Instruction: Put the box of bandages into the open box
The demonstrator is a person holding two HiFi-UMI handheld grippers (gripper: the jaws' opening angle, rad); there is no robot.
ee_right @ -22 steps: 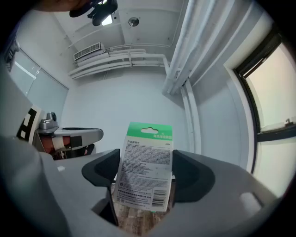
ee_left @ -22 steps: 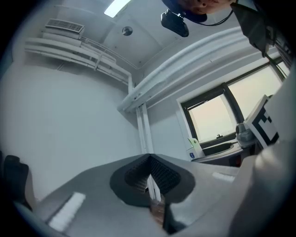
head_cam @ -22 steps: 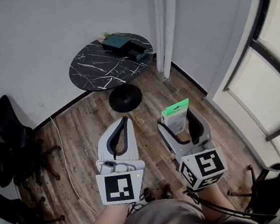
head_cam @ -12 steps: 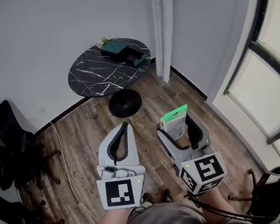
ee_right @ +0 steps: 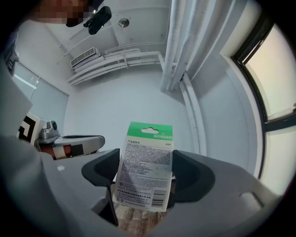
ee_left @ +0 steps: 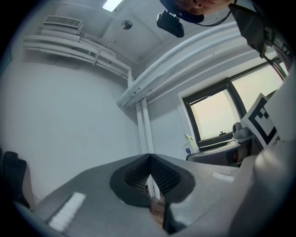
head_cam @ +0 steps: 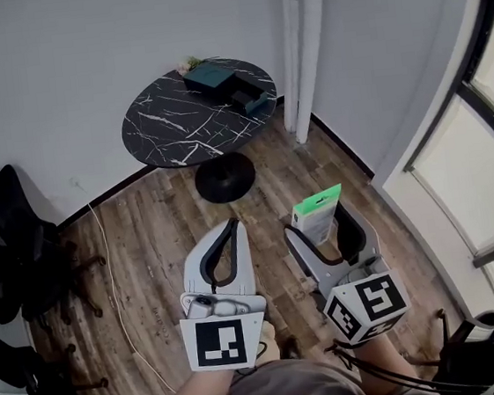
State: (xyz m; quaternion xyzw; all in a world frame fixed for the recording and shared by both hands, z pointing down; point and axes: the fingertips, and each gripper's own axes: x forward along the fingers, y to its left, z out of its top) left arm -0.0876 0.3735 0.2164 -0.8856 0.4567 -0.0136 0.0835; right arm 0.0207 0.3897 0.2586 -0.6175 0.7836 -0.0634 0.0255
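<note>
Right tongs (head_cam: 322, 222) have drifted lower-right, clamping the bandage box (head_cam: 317, 211).

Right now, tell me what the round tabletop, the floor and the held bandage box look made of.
Round tabletop: black stone or marble-look laminate, smooth, white veins. Floor: wood or wood-look planks, visible grain and seams. Box of bandages: probably thin printed card, green header.

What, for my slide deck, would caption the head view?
Right gripper grips the bandage box; left gripper shut, empty; the marble table bearing the open box stands ahead.
</note>
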